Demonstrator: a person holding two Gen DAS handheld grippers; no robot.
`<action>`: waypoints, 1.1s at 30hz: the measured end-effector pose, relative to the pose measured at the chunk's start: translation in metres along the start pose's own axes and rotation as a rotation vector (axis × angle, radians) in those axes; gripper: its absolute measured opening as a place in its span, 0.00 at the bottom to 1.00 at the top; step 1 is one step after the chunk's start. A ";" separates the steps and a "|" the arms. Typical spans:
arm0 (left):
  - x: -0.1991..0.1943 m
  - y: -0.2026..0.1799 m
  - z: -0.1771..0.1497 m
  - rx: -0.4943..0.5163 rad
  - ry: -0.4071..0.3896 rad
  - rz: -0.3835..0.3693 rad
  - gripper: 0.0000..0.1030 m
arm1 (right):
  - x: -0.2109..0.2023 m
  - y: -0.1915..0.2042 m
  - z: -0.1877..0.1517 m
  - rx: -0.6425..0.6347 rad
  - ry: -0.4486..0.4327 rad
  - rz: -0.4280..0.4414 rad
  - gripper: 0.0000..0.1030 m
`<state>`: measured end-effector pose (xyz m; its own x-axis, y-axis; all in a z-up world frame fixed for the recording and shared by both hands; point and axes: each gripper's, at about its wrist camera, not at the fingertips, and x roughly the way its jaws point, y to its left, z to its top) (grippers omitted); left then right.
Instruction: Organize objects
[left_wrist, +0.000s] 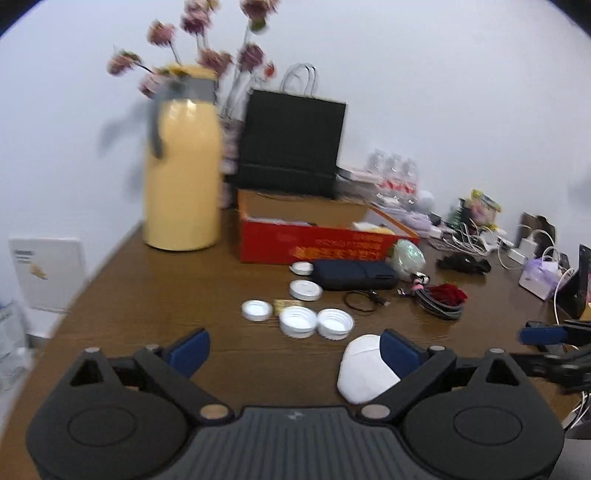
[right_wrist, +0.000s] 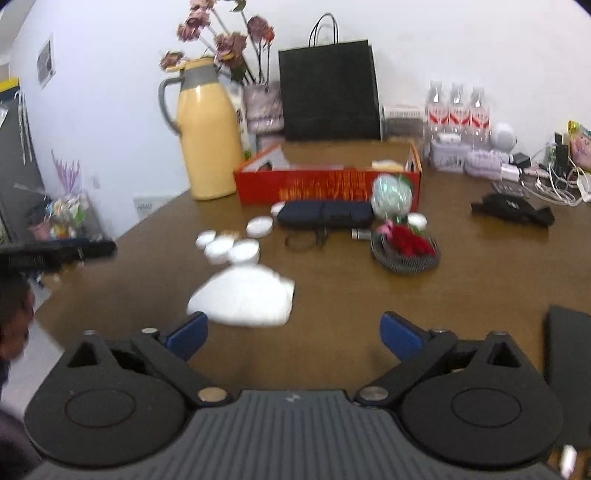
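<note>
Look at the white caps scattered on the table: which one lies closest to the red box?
The small white cap touching the dark pouch's left end, just before the red box; the others lie nearer the camera.

A plain white wall (right_wrist: 443, 44) is seen behind the work surface, unmarked apart from a small grey plate (right_wrist: 46, 61) fixed high on the left section. A brown wood-grain table (left_wrist: 155, 295) is set close against this wall. Its top is evenly lit and soft reflections are noted on it; soft shadows are thrown on the wall. At the left edge of the right wrist view a dark cabinet (right_wrist: 14, 155) is observed, and a pale floor (right_wrist: 33, 354) is glimpsed below the table edge. A white wall socket (right_wrist: 146, 203) is recorded low down.
</note>
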<state>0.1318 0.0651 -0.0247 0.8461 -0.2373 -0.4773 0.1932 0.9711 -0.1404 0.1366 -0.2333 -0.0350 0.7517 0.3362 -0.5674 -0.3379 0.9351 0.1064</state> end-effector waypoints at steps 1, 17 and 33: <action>0.015 0.001 0.001 -0.023 0.021 0.021 0.79 | 0.016 0.005 0.004 -0.021 0.019 -0.037 0.62; 0.140 0.025 0.024 -0.134 0.203 0.007 0.11 | 0.156 0.034 0.052 -0.033 0.059 0.113 0.27; 0.059 -0.008 0.021 -0.121 0.129 0.005 0.03 | 0.083 0.031 0.035 -0.058 -0.082 0.027 0.06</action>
<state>0.1910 0.0435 -0.0334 0.7746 -0.2415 -0.5845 0.1214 0.9638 -0.2373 0.2079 -0.1722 -0.0502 0.7846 0.3715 -0.4964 -0.3890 0.9184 0.0724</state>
